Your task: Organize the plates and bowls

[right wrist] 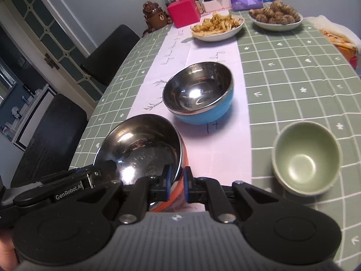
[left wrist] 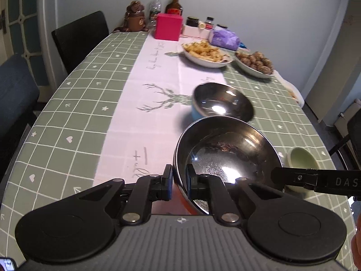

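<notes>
An orange-sided steel bowl (right wrist: 144, 149) sits near the tabletop's (right wrist: 293, 67) front edge, its rim clamped on opposite sides by the left gripper (left wrist: 179, 181) and the right gripper (right wrist: 176, 184). A blue-sided steel bowl (right wrist: 198, 92) stands at its 1 o'clock; a small green bowl (right wrist: 306, 158) at 3 o'clock. Two plates of food (right wrist: 217, 26) lie at 12 o'clock, well apart.

Left gripper (left wrist: 179, 181): pitched downward, pads clamped on the orange bowl (left wrist: 227, 158) rim, near-left side. Right gripper (right wrist: 175, 184): same pitch, clamped on opposite rim. 2 grips.
</notes>
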Motion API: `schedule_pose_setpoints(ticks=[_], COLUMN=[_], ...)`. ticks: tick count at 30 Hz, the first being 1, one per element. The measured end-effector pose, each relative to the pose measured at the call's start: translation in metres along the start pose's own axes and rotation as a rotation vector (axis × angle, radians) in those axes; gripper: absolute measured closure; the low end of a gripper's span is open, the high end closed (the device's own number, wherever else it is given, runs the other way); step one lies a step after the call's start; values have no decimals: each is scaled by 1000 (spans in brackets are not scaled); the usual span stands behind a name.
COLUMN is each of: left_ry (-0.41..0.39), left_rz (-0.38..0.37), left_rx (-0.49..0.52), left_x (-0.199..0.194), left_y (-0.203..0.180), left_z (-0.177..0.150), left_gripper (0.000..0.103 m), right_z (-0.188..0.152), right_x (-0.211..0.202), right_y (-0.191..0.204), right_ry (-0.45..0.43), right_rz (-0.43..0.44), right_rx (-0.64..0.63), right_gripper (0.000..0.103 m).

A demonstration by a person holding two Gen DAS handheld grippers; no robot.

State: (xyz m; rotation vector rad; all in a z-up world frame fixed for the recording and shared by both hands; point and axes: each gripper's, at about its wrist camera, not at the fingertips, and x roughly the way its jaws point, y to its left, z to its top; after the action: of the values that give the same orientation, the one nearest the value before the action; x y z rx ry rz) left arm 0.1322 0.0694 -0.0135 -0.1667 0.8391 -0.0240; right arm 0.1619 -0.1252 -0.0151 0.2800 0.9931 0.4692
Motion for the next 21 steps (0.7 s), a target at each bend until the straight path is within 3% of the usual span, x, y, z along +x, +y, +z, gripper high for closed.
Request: schedule_pose_setpoints(ticks=[13,21], left_ry=[42,164], left_rz=[-138,-226], left_rx=[55,73], left_x=[-39,-35], left_y=[-57,-80], left_z=[-47,-84], left_gripper=[89,85], right_z=[-51,-81], right_x=[-85,-103], right_y=[-41,-87], right_ry=[-50,-25], right_rz=[-26,-13], right_rx=[-45,30], right_gripper=[95,96])
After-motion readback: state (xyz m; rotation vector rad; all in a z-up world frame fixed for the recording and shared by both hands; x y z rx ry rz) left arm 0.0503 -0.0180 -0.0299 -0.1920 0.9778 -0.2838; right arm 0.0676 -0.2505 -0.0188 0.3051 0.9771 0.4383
